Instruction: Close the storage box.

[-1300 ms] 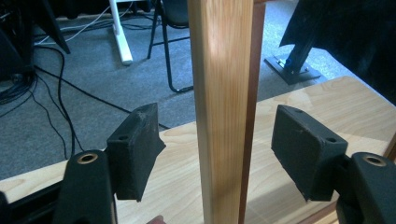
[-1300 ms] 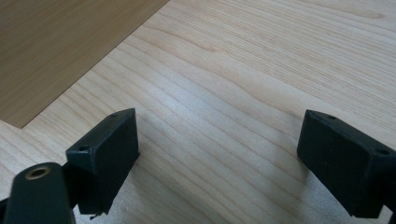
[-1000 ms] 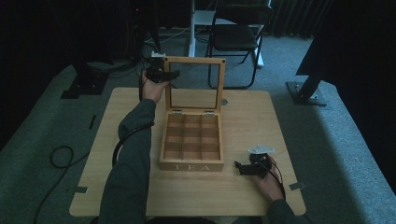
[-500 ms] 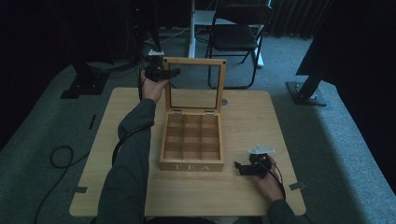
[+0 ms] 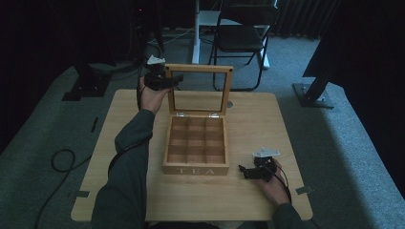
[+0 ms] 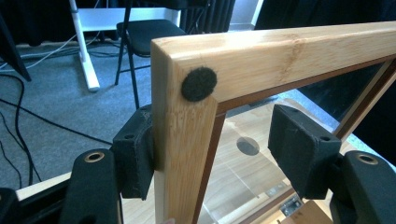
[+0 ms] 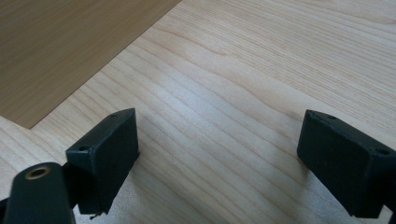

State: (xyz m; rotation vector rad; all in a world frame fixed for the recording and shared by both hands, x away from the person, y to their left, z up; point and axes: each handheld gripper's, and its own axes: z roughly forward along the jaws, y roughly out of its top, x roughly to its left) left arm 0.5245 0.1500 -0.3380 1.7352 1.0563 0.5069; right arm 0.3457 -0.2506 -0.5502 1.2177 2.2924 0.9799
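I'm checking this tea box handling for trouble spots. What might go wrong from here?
The left hand-held gripper straddles the lid corner with only one pad touching, so the upright lid may slip or swing. The right hand-held gripper rests open on the table, not bracing the tea box, which might slide.

Right gripper (image 7: 219, 158) jaws spread wide, low over pale table (image 7: 261, 70), box side (image 7: 60, 42) upper left

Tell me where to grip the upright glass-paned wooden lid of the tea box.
Grip the wooden-framed glass lid at the upper corner of its side rail, from the table's left edge, jaws straddling the rail's thickness. The left gripper is placed so, one pad touching, the other apart. Avoid the glass.
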